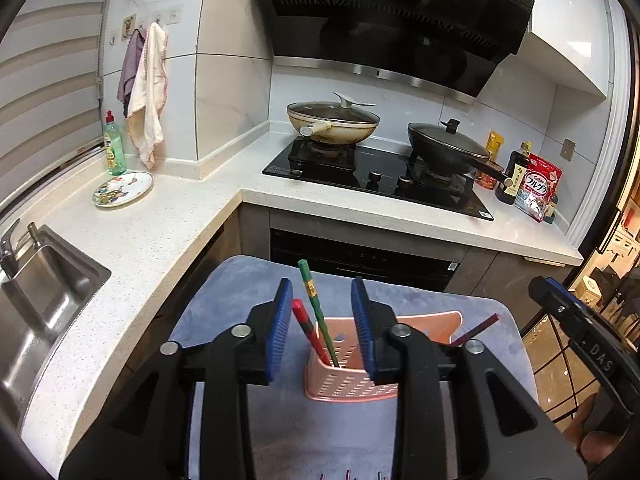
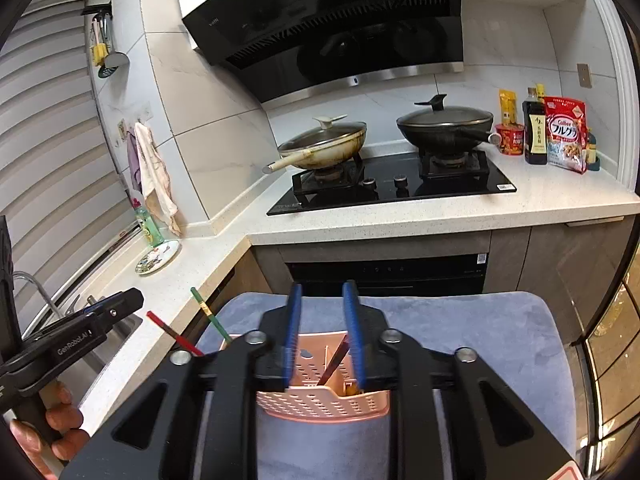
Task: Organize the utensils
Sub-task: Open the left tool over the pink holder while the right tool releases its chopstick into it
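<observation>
While both grippers hang over the grey-blue mat (image 2: 480, 340), the left gripper (image 1: 322, 304) and right gripper (image 2: 322, 312) stand with jaws parted and gripping nothing, the green chopstick (image 1: 316, 304), red chopstick (image 1: 306, 326) and dark chopstick (image 2: 334, 362) standing loose in the pink holder (image 1: 344, 388).

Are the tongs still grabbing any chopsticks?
No. Both left tongs and right tongs are open; the chopsticks stand loose in the pink holder.
</observation>
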Available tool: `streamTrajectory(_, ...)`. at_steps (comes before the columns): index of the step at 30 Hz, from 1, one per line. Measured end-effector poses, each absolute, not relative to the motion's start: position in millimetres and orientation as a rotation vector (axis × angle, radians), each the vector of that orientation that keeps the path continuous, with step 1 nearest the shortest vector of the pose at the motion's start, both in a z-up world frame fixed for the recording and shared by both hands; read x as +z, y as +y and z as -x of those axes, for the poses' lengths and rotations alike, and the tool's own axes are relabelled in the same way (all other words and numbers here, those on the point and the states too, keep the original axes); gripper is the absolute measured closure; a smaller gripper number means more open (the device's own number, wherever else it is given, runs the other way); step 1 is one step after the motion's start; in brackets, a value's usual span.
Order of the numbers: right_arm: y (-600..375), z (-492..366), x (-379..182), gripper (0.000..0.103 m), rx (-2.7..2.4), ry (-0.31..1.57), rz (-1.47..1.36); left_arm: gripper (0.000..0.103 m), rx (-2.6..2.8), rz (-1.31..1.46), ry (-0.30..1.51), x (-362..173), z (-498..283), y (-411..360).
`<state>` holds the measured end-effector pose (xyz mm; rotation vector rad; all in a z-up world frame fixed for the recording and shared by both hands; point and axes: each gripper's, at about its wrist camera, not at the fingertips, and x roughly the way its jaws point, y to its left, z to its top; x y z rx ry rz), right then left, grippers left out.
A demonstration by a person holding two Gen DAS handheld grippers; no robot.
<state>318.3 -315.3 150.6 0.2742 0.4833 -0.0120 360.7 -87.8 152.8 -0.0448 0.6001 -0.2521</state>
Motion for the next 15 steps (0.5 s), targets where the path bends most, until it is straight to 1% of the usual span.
streamTrajectory(4,-307,-297,157,0.076,-0.006,0.483,-0.249,0.069,-0.239,0.024,0.595,157,-341,-85)
streamTrajectory(7,-301,-280,158,0.074,0.003,0.490,-0.239,0.064,-0.227,0.005,0.591,159,-325,-84)
streamTrajectory(8,-298,-274,158,0.073,0.005,0.493,-0.234,0.061,-0.220,-0.004,0.591,159,-317,-83)
streamTrajectory(10,-294,-258,156,0.069,0.004,0.498,-0.225,0.060,-0.216,-0.020,0.588,158,-304,-81)
streamTrajectory(14,-287,-224,141,0.067,0.002,0.520,-0.212,0.059,-0.202,-0.047,0.591,146,-273,-71)
streamTrajectory(15,-285,-215,135,0.067,0.004,0.533,-0.214,0.057,-0.202,-0.045,0.596,142,-267,-69)
